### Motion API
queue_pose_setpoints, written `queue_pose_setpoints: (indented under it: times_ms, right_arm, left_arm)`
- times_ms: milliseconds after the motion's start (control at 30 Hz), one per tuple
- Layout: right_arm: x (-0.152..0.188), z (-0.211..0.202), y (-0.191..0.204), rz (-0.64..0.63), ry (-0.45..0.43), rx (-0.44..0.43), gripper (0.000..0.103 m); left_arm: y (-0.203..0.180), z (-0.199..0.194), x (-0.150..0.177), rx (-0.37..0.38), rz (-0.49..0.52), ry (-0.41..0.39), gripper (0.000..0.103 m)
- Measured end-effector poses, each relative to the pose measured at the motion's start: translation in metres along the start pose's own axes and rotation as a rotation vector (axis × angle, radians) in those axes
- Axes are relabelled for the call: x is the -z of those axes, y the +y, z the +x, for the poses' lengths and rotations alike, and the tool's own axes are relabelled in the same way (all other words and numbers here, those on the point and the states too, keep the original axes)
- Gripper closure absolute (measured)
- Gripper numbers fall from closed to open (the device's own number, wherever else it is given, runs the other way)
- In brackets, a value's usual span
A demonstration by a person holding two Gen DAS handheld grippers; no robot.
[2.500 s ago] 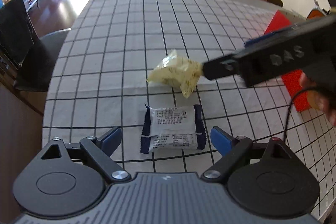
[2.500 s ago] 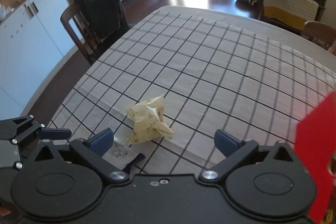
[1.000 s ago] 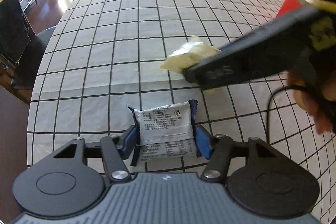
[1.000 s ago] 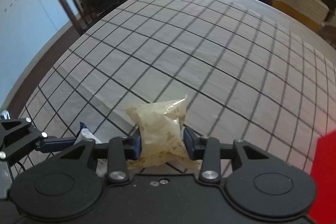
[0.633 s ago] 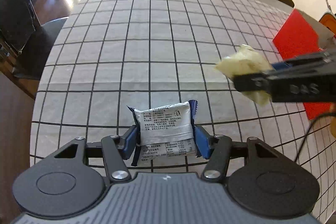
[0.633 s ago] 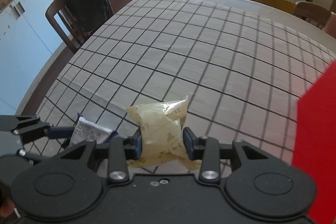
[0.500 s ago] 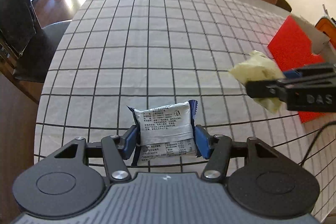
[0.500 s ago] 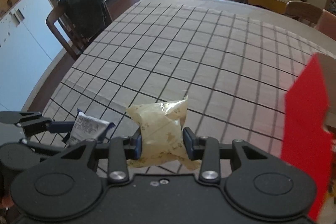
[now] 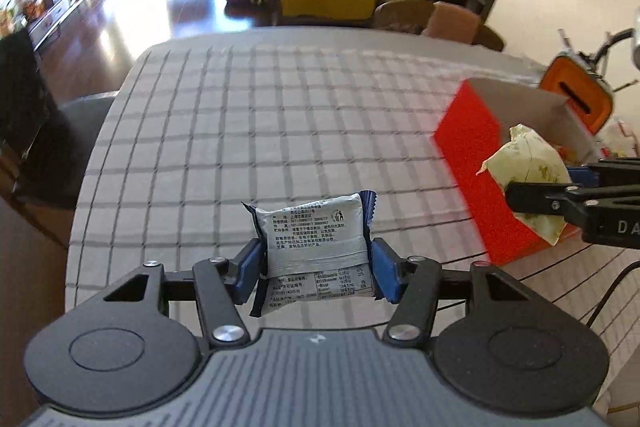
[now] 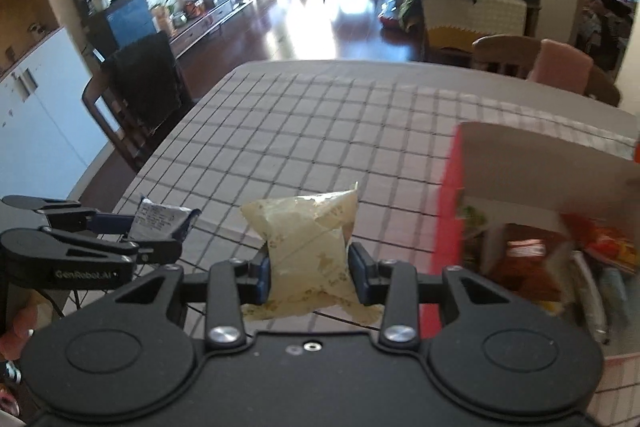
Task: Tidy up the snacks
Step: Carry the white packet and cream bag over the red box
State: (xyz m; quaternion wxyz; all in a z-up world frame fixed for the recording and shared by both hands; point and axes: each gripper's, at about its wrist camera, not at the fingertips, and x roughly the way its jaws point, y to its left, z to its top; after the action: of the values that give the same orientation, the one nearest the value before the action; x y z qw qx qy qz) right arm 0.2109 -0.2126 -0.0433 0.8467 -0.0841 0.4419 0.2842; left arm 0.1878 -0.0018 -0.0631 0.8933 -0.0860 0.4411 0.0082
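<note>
My left gripper point(image 9: 316, 269) is shut on a silver snack packet with dark blue ends point(image 9: 316, 239), held clear above the checked tablecloth point(image 9: 248, 131). My right gripper point(image 10: 310, 277) is shut on a pale yellow snack bag point(image 10: 308, 247). In the left wrist view that yellow bag point(image 9: 528, 163) hangs at the near rim of an open red box point(image 9: 476, 163) on the right. The right wrist view shows the red box point(image 10: 448, 195) at the right with several snack packs point(image 10: 528, 255) inside. The left gripper with its packet point(image 10: 160, 219) appears at the left there.
An orange device point(image 9: 576, 95) stands behind the box. A dark chair point(image 10: 140, 95) is at the table's left side, more chairs point(image 10: 552, 67) at the far edge. A cable point(image 9: 612, 291) trails at the right. A hand point(image 10: 20, 327) shows at lower left.
Both grippers have risen from the table with their packets. The right one has carried the yellow bag rightward to the red box, whose open top and contents now show.
</note>
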Motion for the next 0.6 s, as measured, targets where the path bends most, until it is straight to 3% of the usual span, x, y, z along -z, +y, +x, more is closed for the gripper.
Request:
queue_pose_setpoints:
  times_ms: [600]
  right_arm:
    - [0.013, -0.068, -0.117, 0.087, -0.106, 0.135, 0.065]
  left_arm:
    - [-0.153, 0.000, -0.055, 0.094, 0.192, -0.108, 0.045]
